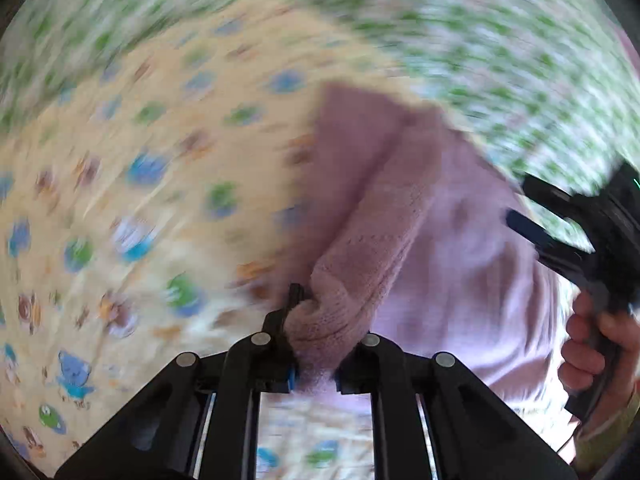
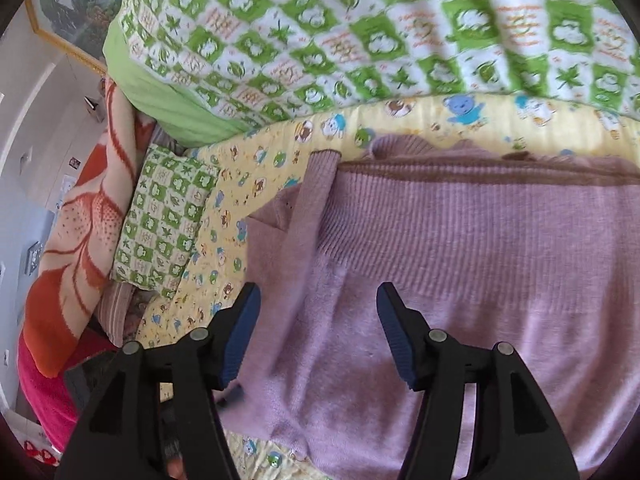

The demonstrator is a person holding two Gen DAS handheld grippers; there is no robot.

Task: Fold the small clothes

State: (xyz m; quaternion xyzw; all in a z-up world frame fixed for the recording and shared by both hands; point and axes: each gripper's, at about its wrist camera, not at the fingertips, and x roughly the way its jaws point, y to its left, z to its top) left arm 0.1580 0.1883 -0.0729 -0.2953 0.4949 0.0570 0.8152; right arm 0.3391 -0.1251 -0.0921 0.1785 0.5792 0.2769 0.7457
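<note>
Fingers on your left gripper (image 1: 316,344) are pinched onto a bunched fold of the pink knit sweater (image 2: 460,260), most likely a sleeve end, with the knit bulging out between the two jaws. That view is heavily blurred, so you cannot read much beyond the grasp itself. Holding the sleeve up like this lets you carry it across the body of the garment for the fold.

Your right gripper (image 2: 318,332) hangs over the sweater's body with its fingers spread wide and nothing between them; whether the pads (image 2: 240,344) touch the knit I cannot tell. Kept there, it is placed to pin or smooth the cloth while the sleeve comes over.

You have the sweater lying spread on the yellow cartoon-print sheet (image 2: 256,160) of the bed, just beside the green checked quilt (image 2: 360,32). One sleeve (image 2: 316,184) lies along its side.
</note>
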